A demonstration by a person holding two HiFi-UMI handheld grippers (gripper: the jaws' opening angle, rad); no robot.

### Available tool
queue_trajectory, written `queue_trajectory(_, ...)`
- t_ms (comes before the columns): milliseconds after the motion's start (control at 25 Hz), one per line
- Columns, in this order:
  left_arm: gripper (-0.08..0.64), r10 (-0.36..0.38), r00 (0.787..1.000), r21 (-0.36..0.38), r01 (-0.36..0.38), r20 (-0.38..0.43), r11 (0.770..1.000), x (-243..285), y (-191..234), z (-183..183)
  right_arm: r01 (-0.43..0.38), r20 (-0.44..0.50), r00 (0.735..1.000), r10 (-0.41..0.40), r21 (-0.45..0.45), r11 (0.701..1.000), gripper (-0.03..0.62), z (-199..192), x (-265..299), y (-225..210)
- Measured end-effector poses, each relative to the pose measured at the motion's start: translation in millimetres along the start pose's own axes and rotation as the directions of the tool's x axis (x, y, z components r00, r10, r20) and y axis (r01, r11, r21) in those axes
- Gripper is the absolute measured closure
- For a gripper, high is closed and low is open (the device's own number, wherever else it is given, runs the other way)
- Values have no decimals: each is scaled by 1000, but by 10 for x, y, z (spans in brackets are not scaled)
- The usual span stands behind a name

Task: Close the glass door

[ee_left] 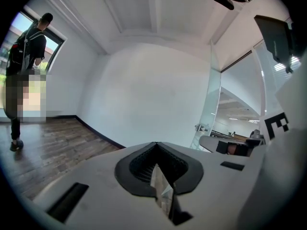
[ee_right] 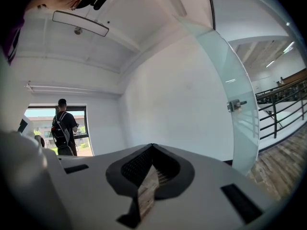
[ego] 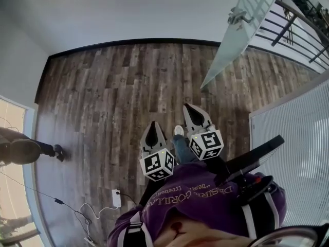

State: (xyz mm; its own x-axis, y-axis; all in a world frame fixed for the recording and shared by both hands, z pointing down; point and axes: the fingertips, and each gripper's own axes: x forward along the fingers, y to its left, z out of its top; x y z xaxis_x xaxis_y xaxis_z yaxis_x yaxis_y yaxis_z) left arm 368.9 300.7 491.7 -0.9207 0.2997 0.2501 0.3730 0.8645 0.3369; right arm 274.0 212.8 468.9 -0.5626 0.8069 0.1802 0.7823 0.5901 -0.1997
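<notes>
Head view: glass door [ego: 234, 35] stands swung open.

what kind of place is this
Probably an empty room in a modern office or apartment building: bare white walls, a wood-plank floor, and a frameless glass door standing open, with a metal railing beyond it.

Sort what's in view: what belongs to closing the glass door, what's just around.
For the job: glass door, its handle fitting, left hand-held gripper, right hand-held gripper, both shut and empty.

Just around: power strip with cables on the floor, person by the window, railing beyond the door.
</notes>
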Motion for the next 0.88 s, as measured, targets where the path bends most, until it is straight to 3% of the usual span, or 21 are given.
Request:
queue_trajectory(440,558,23,996,-14,-22,81,1000,1680,-8,735,-88,17,996,89,-46,995,595,662,1605,-630)
queue_trajectory(880,558,83,996,-27,-82,36,996,2544,220,817,-84,-14,996,84,-16,996,595,708,2457,-1075)
